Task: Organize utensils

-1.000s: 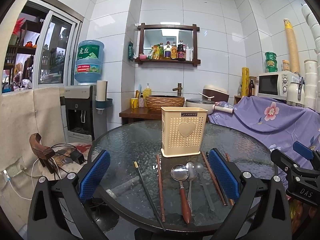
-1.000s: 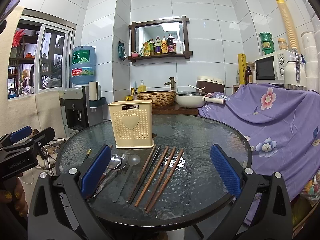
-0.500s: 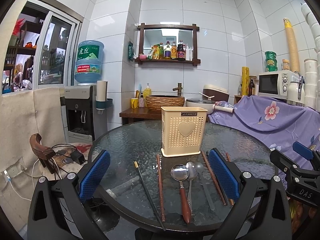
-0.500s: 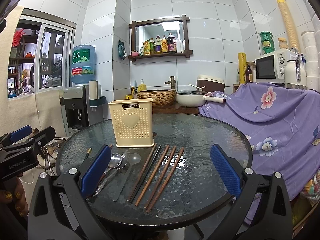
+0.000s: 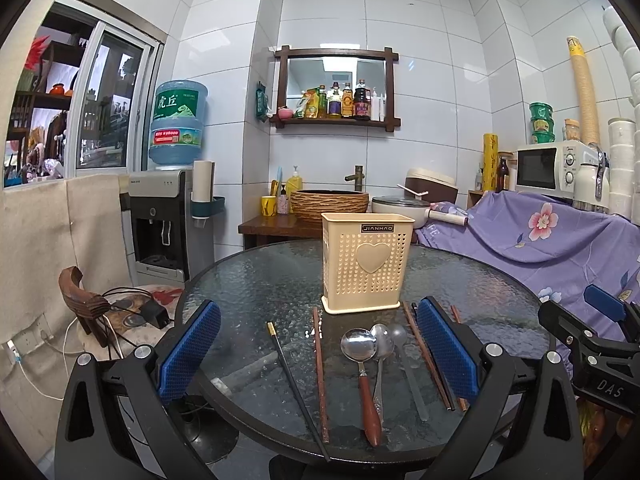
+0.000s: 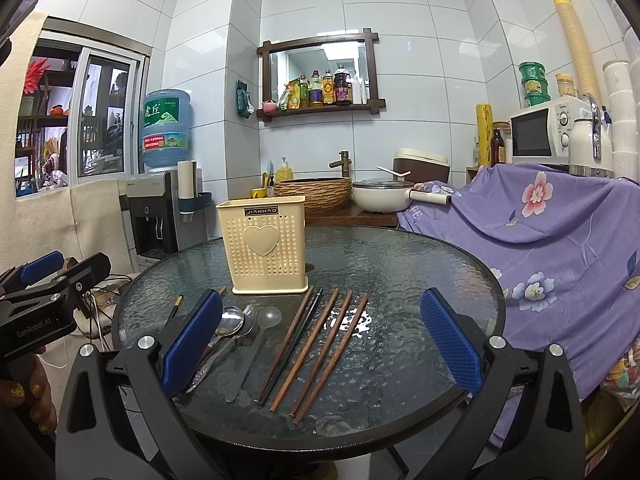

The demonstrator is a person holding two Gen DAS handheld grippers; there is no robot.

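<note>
Both the left tongs [image 5: 318,354] and the right tongs [image 6: 320,338] hang spread wide and empty over the near edge of the glass table [image 6: 420,256], where the spoons [image 5: 362,354] and chopsticks [image 6: 320,340] lie flat in front of the cream holder [image 5: 366,266], which stands upright near the table's middle. Nothing looks stored yet, so the first pick-up seems the step. It likely goes best if one set of tongs closes across a single handle near its middle, then tips it upright before lowering it through the holder's open top.

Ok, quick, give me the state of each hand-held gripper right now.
Left hand-held gripper: open, holding nothing, above the utensils on the glass table.
Right hand-held gripper: open, holding nothing, above the chopsticks.
</note>
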